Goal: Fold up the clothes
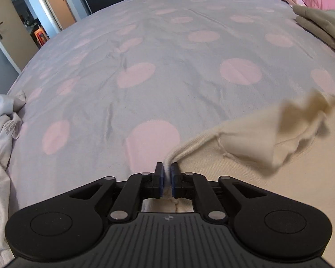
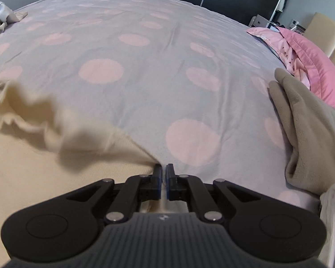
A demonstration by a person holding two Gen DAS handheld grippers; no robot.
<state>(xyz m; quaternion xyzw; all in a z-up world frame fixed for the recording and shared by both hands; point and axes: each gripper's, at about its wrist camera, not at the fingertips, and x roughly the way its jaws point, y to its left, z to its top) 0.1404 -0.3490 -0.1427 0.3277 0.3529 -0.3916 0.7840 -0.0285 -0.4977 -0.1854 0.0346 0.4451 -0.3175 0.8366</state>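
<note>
I see the left gripper (image 1: 166,174) with its black jaws nearly together, pinching the ribbed, rolled edge of a cream knit garment (image 1: 245,138). From that pinch the fabric runs rightward, its far end blurred and bunched, while a flat cream panel lies beneath on the bed. In the right wrist view the right gripper (image 2: 164,174) has its jaws close together with a slim gap between the blue pads; the cream knit garment (image 2: 78,138) meets the tip of the left-hand jaw, and whether cloth sits clamped between the pads I cannot tell. The garment spreads to the left of this gripper, wrinkled and blurred along its upper edge.

The duvet cover (image 1: 145,55) is smooth grey cotton printed with large pink discs, lightly creased. A folded olive-grey fleece garment (image 2: 308,120), matte and soft-napped, rests at the right, next to a pink pillow (image 2: 312,55). A crumpled white garment (image 1: 2,134) lies at the left edge of the bed
</note>
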